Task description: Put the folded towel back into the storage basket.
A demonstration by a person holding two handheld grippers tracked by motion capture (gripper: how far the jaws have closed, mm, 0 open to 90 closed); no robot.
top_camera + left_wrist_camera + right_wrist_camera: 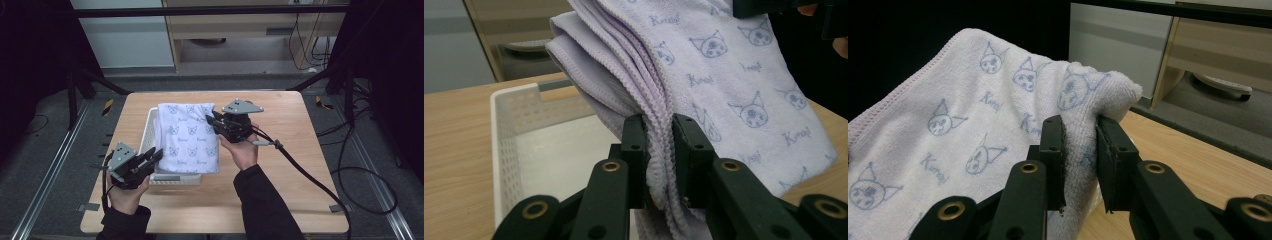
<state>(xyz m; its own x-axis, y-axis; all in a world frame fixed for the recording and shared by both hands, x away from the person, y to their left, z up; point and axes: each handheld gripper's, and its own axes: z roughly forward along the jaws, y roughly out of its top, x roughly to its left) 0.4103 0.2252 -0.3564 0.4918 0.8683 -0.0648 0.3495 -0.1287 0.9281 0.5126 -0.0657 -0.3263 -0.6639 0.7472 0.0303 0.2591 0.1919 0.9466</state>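
The left gripper (pixel 658 150) has its jaws pressed onto the layered hem of the folded towel (pixel 724 85), pinching several stacked edges at the corner nearest the person. In the high view that gripper (pixel 152 156) sits at the near left corner of the white basket (pixel 149 131). The right gripper (pixel 1079 150) is likewise clamped on the towel (pixel 963 125), nipping a rounded folded corner; in the high view it (pixel 212 120) is at the basket's far right side.

Between the two grips the towel (pixel 189 137), pale lilac with small cat faces and printed script, hangs stretched and lies over the basket, covering most of its opening; its near edge appears to rest at the basket's front rim, and the left gripper view shows the basket's bare floor (pixel 559 150) under the raised cloth.

The step in hand looks like placing the folded towel into the basket. The next move probably calls for lowering both corners together so the stack stays squared, bringing the towel's right edge inside the basket's right wall, then parting the jaws only once the cloth rests on the basket floor. The basket stands on the wooden table (pixel 280 165).
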